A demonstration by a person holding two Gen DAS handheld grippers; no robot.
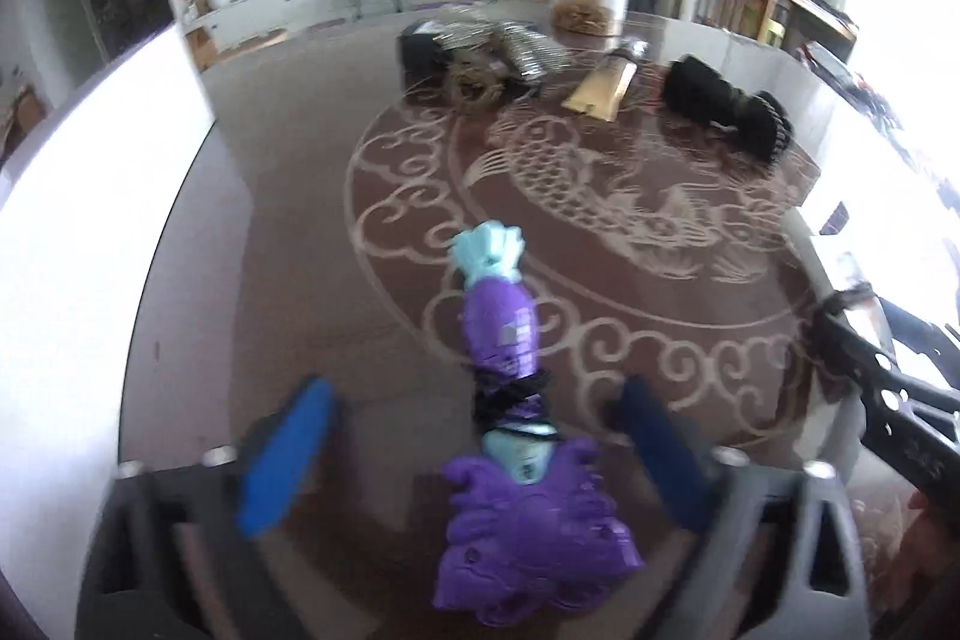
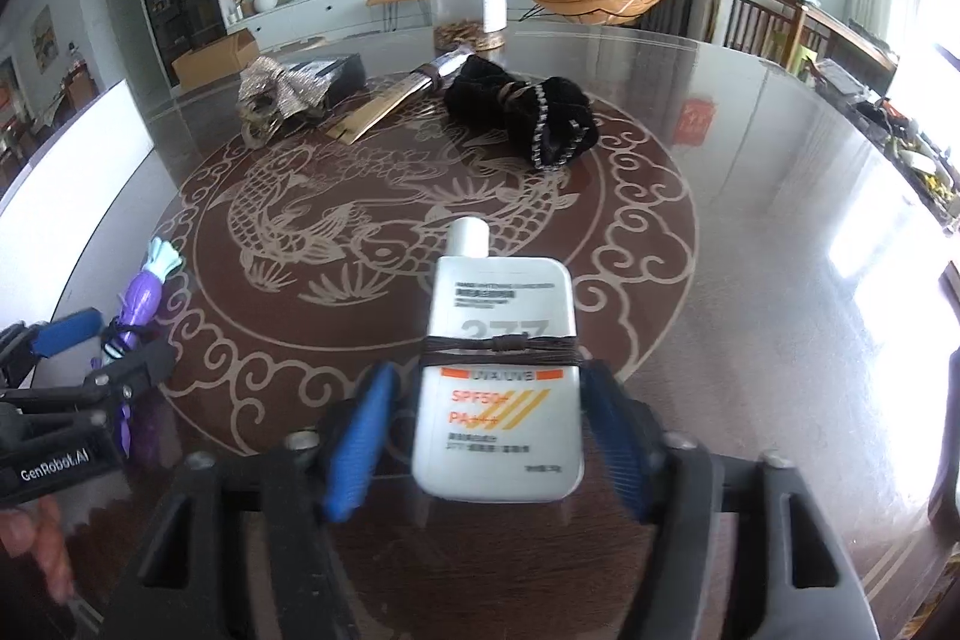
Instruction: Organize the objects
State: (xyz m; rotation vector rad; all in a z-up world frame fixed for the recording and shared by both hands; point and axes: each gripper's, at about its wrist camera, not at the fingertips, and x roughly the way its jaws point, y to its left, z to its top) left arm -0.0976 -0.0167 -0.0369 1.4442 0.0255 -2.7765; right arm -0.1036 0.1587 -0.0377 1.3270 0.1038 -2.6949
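Observation:
A purple and pale-blue toy figure (image 1: 510, 376), wrapped with a black hair tie, lies on the round glass table between the wide-open blue fingers of my left gripper (image 1: 474, 430); the fingers do not touch it. It also shows in the right wrist view (image 2: 141, 301), beside the left gripper (image 2: 96, 346). A white sunscreen bottle (image 2: 501, 382) with a brown cord bracelet around it lies between the fingers of my right gripper (image 2: 489, 406), which is open; the right finger sits close to the bottle's side.
Farther across the table lie a black velvet scrunchie (image 2: 528, 115), a gold tube (image 2: 384, 103), a shiny gold bow on a dark box (image 2: 294, 91) and a clear jar (image 2: 465, 1). The table edge (image 1: 174, 232) is close on the left.

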